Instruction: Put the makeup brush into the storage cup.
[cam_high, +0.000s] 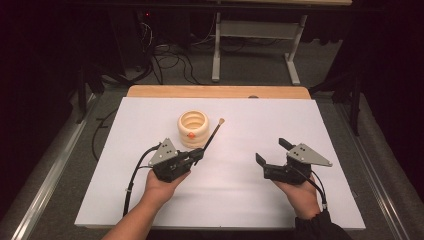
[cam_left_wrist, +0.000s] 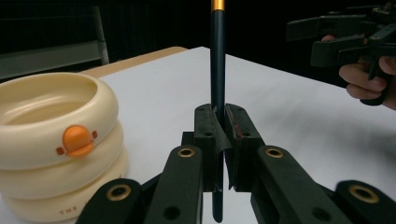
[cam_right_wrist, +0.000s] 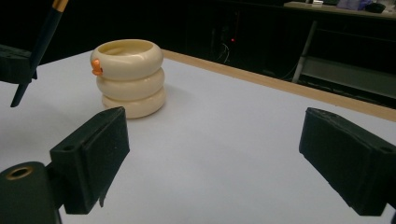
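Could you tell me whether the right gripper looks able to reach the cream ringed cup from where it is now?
Probably yes. The right gripper is open and empty, and bare white table lies between it and the cream ringed cup. The brush in the left gripper stands close beside the cup.

This looks like a lab recording bay: a white sheet covers the wooden surface, black curtains hang at both edges, cables tangle on the grey floor at upper centre, beside a metal desk frame.

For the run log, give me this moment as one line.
left gripper: shut on brush | right gripper: open, empty | cream holder: upright on table, beside brush
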